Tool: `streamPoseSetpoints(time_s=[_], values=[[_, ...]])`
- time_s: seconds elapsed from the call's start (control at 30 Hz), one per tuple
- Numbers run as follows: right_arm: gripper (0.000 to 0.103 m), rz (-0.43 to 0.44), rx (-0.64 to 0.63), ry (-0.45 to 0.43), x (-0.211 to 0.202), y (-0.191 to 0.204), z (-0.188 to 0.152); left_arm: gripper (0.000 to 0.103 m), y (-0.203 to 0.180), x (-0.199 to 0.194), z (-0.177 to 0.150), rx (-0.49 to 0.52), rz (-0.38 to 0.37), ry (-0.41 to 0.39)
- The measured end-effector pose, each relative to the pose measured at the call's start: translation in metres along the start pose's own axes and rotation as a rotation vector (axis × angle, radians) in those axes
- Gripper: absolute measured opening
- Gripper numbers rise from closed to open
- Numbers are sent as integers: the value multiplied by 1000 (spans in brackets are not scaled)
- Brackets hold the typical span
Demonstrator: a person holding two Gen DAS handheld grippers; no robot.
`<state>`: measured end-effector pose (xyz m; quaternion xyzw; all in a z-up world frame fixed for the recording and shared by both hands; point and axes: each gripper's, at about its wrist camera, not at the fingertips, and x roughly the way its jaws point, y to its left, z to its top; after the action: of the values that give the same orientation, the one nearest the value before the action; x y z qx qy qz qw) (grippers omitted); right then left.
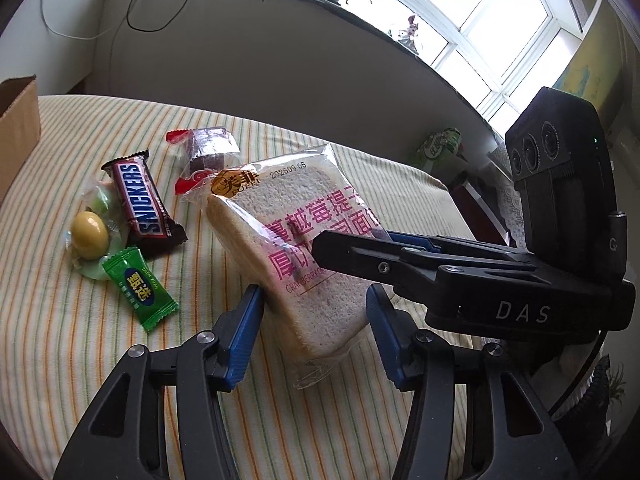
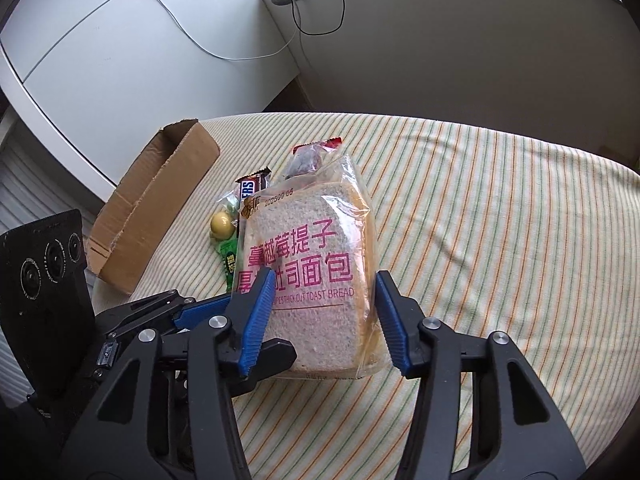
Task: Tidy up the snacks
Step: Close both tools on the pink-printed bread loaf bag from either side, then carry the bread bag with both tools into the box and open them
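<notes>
The bread (image 2: 310, 276) sits in mid-frame of both my views, a bagged slice of toast tilted up off the striped cloth (image 2: 500, 220). My right gripper (image 2: 324, 320) has its jaws apart, one blue pad on each side of the slice at lower centre; whether the pads touch the bag I cannot tell. My left gripper (image 1: 314, 330) also stands with jaws apart around the lower end of the bread. In the left view the right gripper reaches in from the right edge and lies across the bag's face. In the right view one left finger runs in under the bread from the lower left.

Left of the bread in the left view lie a Snickers (image 1: 142, 204), a green candy (image 1: 140, 288), a yellow ball (image 1: 90, 234) in clear wrap, and above them a red-ended pack (image 1: 204, 156). A box (image 2: 154, 204) lies open at the left of the right view.
</notes>
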<state>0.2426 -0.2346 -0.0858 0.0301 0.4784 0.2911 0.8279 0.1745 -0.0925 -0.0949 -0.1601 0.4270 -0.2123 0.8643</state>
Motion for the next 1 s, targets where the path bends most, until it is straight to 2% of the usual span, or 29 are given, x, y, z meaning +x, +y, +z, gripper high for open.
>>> streamPoseSetpoints(time_s=[0.63,1.0], values=[[53,3,-122,-61,-25,90,10,52,12,-85,-8,41,42,-139],[53,48,-171,-84,-17,145,25,52,30,-131,-12,40,74,-220]])
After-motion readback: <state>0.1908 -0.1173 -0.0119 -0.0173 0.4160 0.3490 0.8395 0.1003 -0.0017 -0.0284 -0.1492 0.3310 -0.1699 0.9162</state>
